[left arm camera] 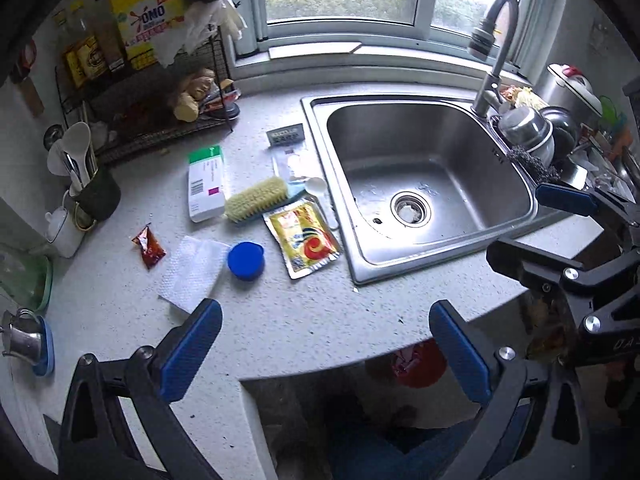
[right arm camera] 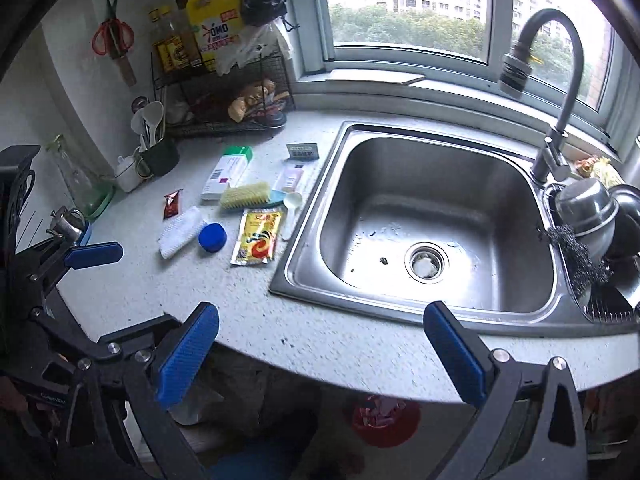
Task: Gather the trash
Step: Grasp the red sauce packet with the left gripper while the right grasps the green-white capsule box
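Trash lies on the speckled counter left of the sink: a yellow sauce packet (left arm camera: 303, 237) (right arm camera: 258, 237), a blue cap (left arm camera: 245, 260) (right arm camera: 212, 237), a white tissue (left arm camera: 193, 273) (right arm camera: 180, 232), a small red sachet (left arm camera: 149, 246) (right arm camera: 172, 204) and a green-white box (left arm camera: 206, 183) (right arm camera: 227, 173). My left gripper (left arm camera: 326, 348) is open and empty above the counter's front edge. My right gripper (right arm camera: 320, 350) is open and empty, also near the front edge. A red bin (right arm camera: 382, 420) (left arm camera: 418, 364) stands on the floor below.
A steel sink (right arm camera: 432, 224) with a faucet (right arm camera: 556, 92) fills the right. A scrub brush (left arm camera: 256, 199), a plastic spoon (left arm camera: 320, 192), a wire rack with bottles (left arm camera: 152, 92), a utensil cup (left arm camera: 96, 196) and pots (left arm camera: 532, 128) surround the trash.
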The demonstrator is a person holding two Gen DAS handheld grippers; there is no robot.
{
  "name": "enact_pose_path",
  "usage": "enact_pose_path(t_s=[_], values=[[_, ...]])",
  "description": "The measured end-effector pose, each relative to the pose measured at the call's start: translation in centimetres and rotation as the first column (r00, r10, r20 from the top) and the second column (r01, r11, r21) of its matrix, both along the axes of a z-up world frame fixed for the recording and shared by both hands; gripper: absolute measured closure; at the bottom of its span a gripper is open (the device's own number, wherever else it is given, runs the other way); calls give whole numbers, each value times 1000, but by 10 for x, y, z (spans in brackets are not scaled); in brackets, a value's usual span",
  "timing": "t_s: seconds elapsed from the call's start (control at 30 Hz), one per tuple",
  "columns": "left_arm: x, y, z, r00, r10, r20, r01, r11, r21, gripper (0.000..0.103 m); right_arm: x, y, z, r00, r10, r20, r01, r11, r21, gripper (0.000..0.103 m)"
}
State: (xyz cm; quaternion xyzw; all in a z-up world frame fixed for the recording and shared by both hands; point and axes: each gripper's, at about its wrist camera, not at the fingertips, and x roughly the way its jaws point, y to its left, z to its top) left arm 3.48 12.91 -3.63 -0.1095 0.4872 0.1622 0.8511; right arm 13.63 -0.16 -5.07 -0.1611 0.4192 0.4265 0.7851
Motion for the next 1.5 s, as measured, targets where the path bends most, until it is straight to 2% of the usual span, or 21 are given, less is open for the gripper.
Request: enact_pose_path(t_s=[0.13,0.4,0.63,0.83,0.97,1.07,1.3,1.4,1.5], values=[[-3,61,2,996,89,8,-89,996,-10,0,9,57,8,998,56,18,-56,998,-3,1],[-12,157,1,975,223,-12,-223,975,-24,0,20,165,2,991,127,-50,-128,991,-28,1],[-16,227,-21,949,310,-55,-314,946,-76,0,27,236,-15,981,174,-86,-181,981,-74,1],[-17,278,-54,928,360,-91,-370,920,-128,0,37,286,-50,975,162,-151,-185,970,-158,5],[-17,299,-77,912,389,-129,-405,903,-145,0,42,316,-79,974,137,-181,-178,957,-231,5],[-18,307,-91,913,388,-129,-406,896,-179,0,49,332,-98,971,91,-222,-151,951,-271,11],[-19,315,-118,906,381,-183,-413,890,-191,0,54,358,-129,976,45,-212,-118,931,-344,11],[-22,319,-126,903,386,-190,-422,881,-215,0,49,362,-136,979,52,-195,-124,917,-380,15],[-23,323,-132,901,390,-188,-426,875,-229,0,42,363,-141,980,64,-186,-136,903,-408,24]])
